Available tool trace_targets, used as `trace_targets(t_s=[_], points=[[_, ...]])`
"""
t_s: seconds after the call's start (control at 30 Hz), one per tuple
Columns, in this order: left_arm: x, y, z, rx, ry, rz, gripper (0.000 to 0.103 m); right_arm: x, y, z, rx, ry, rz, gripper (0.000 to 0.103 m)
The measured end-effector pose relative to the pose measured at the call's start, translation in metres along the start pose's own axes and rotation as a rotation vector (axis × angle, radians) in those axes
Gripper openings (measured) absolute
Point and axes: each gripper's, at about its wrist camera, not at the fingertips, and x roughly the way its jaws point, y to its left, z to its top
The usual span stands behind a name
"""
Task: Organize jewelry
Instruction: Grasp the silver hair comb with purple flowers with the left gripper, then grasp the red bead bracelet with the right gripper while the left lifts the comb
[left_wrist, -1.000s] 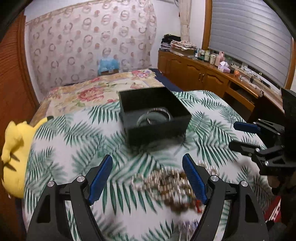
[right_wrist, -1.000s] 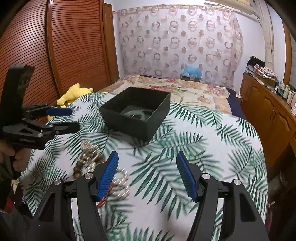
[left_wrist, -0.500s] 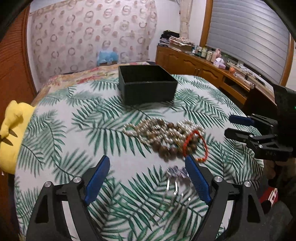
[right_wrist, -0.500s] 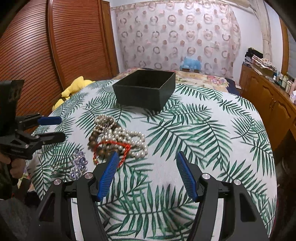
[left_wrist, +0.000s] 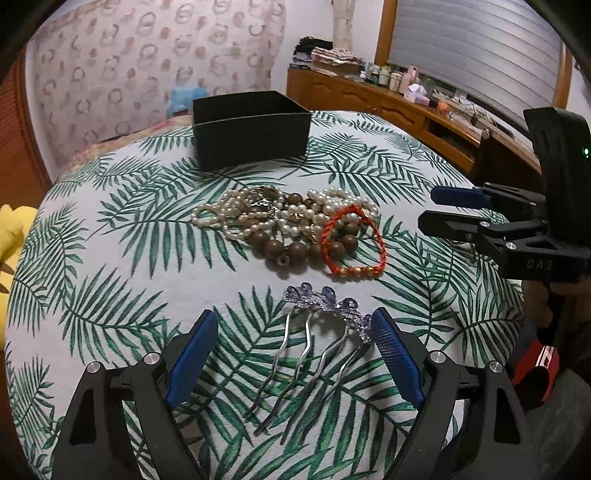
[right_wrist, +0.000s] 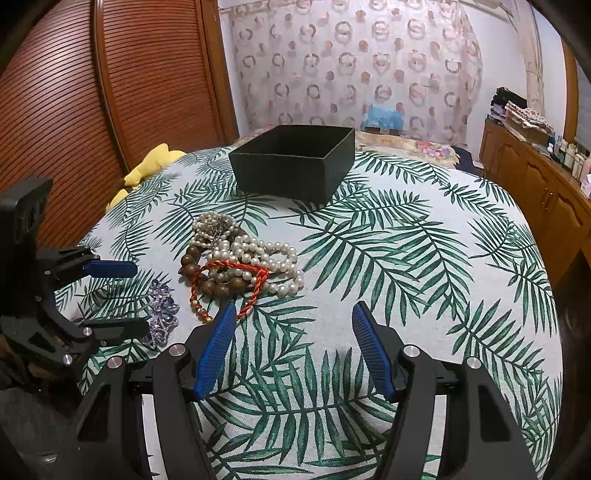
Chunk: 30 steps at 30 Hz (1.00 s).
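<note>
Palm-leaf cloth (left_wrist: 110, 258) covers the round surface in a bedroom, with louvred wooden doors to one side and a patterned curtain behind. At the far edge stands an open black box (left_wrist: 253, 129); from this low angle I cannot see whether anything lies in it. Near the middle lies a tangled heap: pearl strands (left_wrist: 236, 218), a wooden-bead bracelet (left_wrist: 288, 251) and a red cord bracelet (left_wrist: 354, 240) overlapping the others. Just short of the heap, apart from it, lies a blue-jewelled hair comb (left_wrist: 325, 310), prongs pointing toward my left gripper (left_wrist: 295, 354). That gripper hovers with its jaws wide apart and holds nothing; the comb sits between the fingers in view, untouched so far as I can tell. My right gripper (right_wrist: 295, 347) is likewise spread and empty, beside the heap over bare cloth. I judge the sorting barely begun, with the comb the piece in hand. The next move calls for lowering the left gripper, closing across the comb's jewelled head rather than its thin prongs, and carrying it to the box.
</note>
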Motion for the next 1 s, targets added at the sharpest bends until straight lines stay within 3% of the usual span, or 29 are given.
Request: trace_targets(t_s=[0.5,0.6,0.63,0.87,1.0], points=[[0.008,-0.015,-0.005,0.053,0.008,0.002,0.081,0.0,0.003,-0.004,-0.015,0.001,0.01,0.067],[0.006,-0.016,-0.005,0.061,-0.004,0.017,0.059,0.003,0.007,-0.005,-0.032,0.013,0.022,0.067],[0.005,-0.015,-0.004,0.057,-0.006,0.014,0.054,0.004,0.009,-0.005,-0.04,0.02,0.031,0.063],[-0.001,0.001,0.0,-0.002,-0.028,0.018,0.053,0.016,0.021,0.003,-0.071,0.051,0.073,0.034],[-0.008,0.008,0.003,-0.028,-0.062,0.027,0.053,0.026,0.028,0.007,-0.089,0.075,0.086,0.025]])
